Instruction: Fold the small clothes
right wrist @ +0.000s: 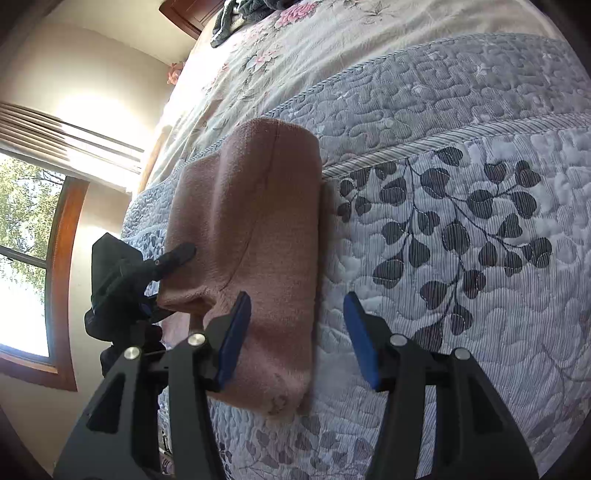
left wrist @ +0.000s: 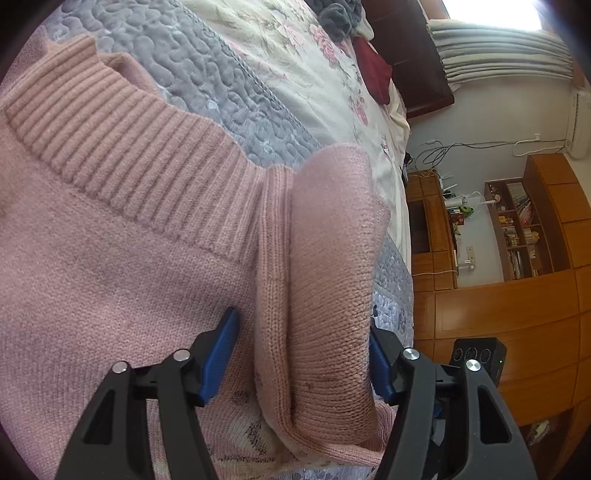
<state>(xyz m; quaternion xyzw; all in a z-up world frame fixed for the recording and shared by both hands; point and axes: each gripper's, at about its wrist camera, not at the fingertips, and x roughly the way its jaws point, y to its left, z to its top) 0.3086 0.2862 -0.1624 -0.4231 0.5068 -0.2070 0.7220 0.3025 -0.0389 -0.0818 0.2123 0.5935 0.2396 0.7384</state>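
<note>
A pink knit sweater (left wrist: 110,258) lies on the grey quilted bed cover (left wrist: 207,74), its ribbed hem toward the upper left. A thick rolled fold of the sweater (left wrist: 332,277) stands up between the fingers of my left gripper (left wrist: 303,317), which is open; the right pad touches the fold and the left pad is a little apart from it. In the right wrist view the sweater (right wrist: 251,221) is a folded bundle on the quilt (right wrist: 461,221). My right gripper (right wrist: 297,295) hovers open over its near right edge, gripping nothing. The left gripper (right wrist: 173,284) straddles the bundle's left edge.
A floral bedspread (left wrist: 314,74) covers the bed beyond the quilt, with dark grey clothes (left wrist: 336,14) and a dark red garment (left wrist: 376,74) near the wooden headboard (left wrist: 417,55). Wooden cabinets and a bookshelf (left wrist: 517,229) stand past the bed's edge. A window (right wrist: 22,258) is at left.
</note>
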